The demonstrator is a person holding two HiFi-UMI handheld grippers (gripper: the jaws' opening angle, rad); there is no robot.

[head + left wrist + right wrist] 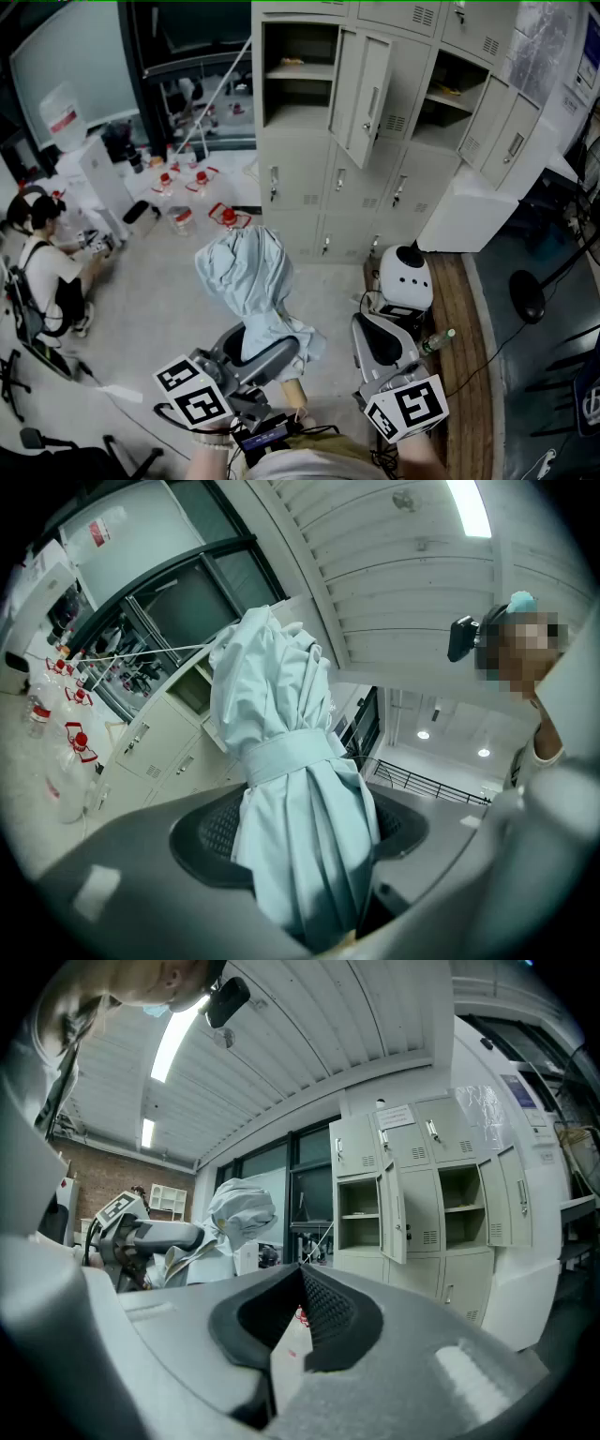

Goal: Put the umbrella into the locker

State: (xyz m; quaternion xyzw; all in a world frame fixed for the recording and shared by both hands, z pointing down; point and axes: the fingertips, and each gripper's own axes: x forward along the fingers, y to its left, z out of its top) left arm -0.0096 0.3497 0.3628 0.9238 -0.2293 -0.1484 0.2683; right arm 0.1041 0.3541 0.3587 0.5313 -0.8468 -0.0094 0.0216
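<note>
A folded pale blue umbrella [248,281], bound by its strap, stands upright between the jaws of my left gripper [258,352], which is shut on its lower part. In the left gripper view the umbrella [291,789] fills the middle, with both pads of the left gripper [300,855] pressing its fabric. My right gripper [380,337] is shut and holds nothing; in its own view the right gripper [300,1312] has its pads closed together. The grey lockers [300,169] stand ahead, and one upper compartment [300,84] is open with its door [366,94] swung out. From the right gripper view the umbrella [239,1213] shows to the left of the lockers [361,1213].
A person [47,272] sits on the floor at the left. Red-capped bottles [187,183] stand on the floor before the lockers. A white rounded device [405,277] and a green bottle [439,339] lie by a wooden strip [464,356]. A white box [464,211] stands to the right.
</note>
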